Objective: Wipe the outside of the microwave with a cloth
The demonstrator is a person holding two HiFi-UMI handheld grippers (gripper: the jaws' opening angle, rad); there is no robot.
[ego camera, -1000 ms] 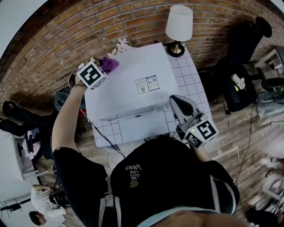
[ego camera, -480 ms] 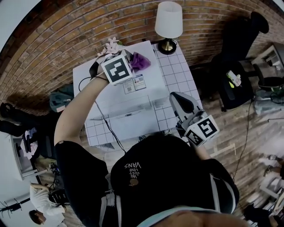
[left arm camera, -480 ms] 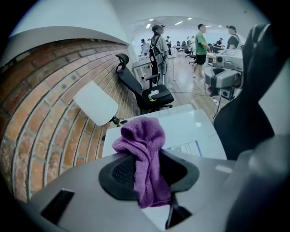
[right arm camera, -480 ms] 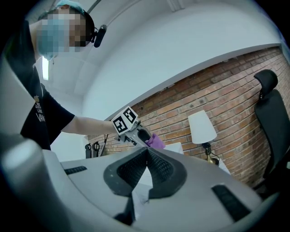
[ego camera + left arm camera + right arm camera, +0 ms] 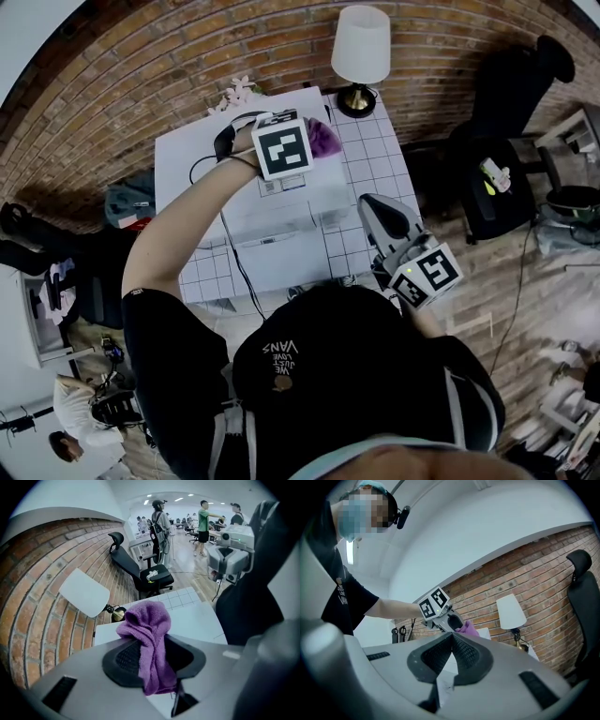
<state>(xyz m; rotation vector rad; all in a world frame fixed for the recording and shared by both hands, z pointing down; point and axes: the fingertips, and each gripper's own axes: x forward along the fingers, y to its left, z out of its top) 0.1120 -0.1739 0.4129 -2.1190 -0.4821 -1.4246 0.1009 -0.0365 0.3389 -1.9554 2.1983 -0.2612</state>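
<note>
Cloth (image 5: pixel 324 139) partly hidden behind left gripper (image 5: pixel 307 142); microwave (image 5: pixel 187 169) label (image 5: pixel 284 185) unreadable.

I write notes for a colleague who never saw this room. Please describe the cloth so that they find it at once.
Before the brick wall a white microwave stands on a tiled table. Over the right edge of its top, the left gripper holds the cloth in its jaws. It is the only purple thing there, soft and crumpled.

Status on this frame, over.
Left tool shut on purple cloth, over microwave top. Right tool shut, empty, held back. Lamp stands beside microwave.
</note>
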